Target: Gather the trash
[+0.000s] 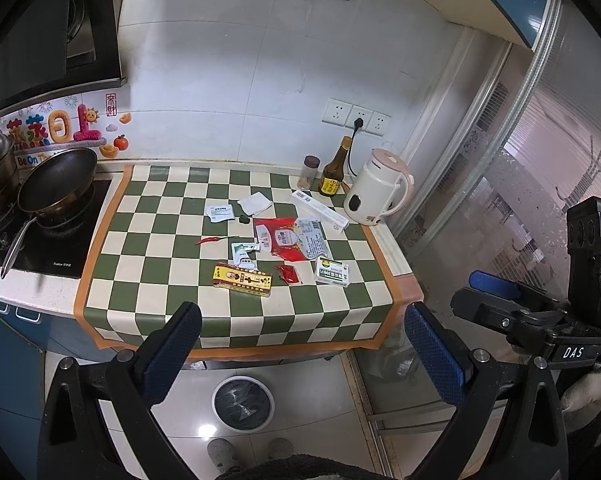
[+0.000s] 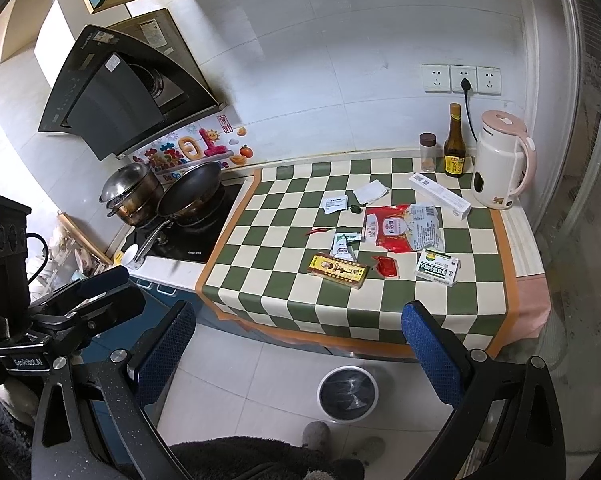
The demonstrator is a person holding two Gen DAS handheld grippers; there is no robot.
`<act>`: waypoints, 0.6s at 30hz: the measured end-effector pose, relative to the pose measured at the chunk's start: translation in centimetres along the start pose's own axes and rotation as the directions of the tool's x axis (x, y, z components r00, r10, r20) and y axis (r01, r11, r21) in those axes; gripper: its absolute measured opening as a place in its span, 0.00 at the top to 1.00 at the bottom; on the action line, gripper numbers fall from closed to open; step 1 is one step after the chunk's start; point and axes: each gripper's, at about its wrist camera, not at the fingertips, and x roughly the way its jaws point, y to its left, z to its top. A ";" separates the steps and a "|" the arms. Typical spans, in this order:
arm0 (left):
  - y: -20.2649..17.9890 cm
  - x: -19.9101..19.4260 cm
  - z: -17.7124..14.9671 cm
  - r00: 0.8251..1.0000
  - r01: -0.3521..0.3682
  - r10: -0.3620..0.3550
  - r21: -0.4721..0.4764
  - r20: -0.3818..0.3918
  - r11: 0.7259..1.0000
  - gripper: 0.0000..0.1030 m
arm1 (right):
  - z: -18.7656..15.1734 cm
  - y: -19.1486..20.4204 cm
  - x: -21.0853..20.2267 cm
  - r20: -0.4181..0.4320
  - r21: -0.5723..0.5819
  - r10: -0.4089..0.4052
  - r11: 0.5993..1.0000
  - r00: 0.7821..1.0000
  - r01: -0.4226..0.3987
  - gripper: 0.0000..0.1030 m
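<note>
**Both tongs held back, the litter untouched**

From the left wrist we see our left tongs [image 1: 302, 344] standing wide apart and empty, held back from the desk [image 1: 236, 320] at its front edge. We judge they are kept open because nothing has been picked yet. The trash lies scattered across the checked cloth: a yellow box [image 1: 243, 279], a small red sachet [image 1: 288, 273], a green-and-white box [image 1: 332, 272], a big red packet [image 1: 280, 238], a long white box [image 1: 319, 208], a folded tissue [image 1: 254, 203] and a red chilli [image 1: 212, 239]. The bin [image 1: 243, 404] sits on the floor just in front of the desk, below the edge (handy for dropping things straight down).

From the right wrist, our right tongs [image 2: 298, 354] are likewise apart and grip nothing, hovering off the desk's front. The kettle [image 2: 500, 164], sauce bottle [image 2: 454, 148] and spice jar [image 2: 427, 153] stand upright at the back wall, clear of the litter, so we take them as things to keep. The yellow box and red sachet lie nearest us, likely the first to collect.
</note>
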 end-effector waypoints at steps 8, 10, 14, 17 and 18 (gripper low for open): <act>-0.1 0.0 0.1 1.000 -0.002 0.002 -0.002 0.002 1.000 0.00 | 0.0 -0.1 0.0 -0.003 0.000 0.002 1.000 1.000 -0.002 0.00; -0.1 0.0 0.1 1.000 -0.001 0.001 -0.002 0.002 1.000 0.00 | 0.0 0.1 -0.1 -0.004 -0.001 0.002 1.000 1.000 -0.002 0.00; -0.1 0.0 0.1 1.000 0.000 0.000 -0.003 0.002 1.000 0.00 | -0.1 0.7 -0.2 -0.003 -0.001 0.003 1.000 1.000 -0.003 0.00; 0.0 -0.1 0.0 1.000 0.002 -0.002 -0.003 0.002 1.000 0.00 | -0.1 0.5 -0.1 -0.004 -0.002 0.004 1.000 1.000 -0.004 0.00; -0.1 0.0 0.0 1.000 0.004 -0.004 -0.003 0.001 1.000 0.00 | -0.1 0.7 -0.1 -0.004 -0.003 0.004 1.000 1.000 -0.004 0.00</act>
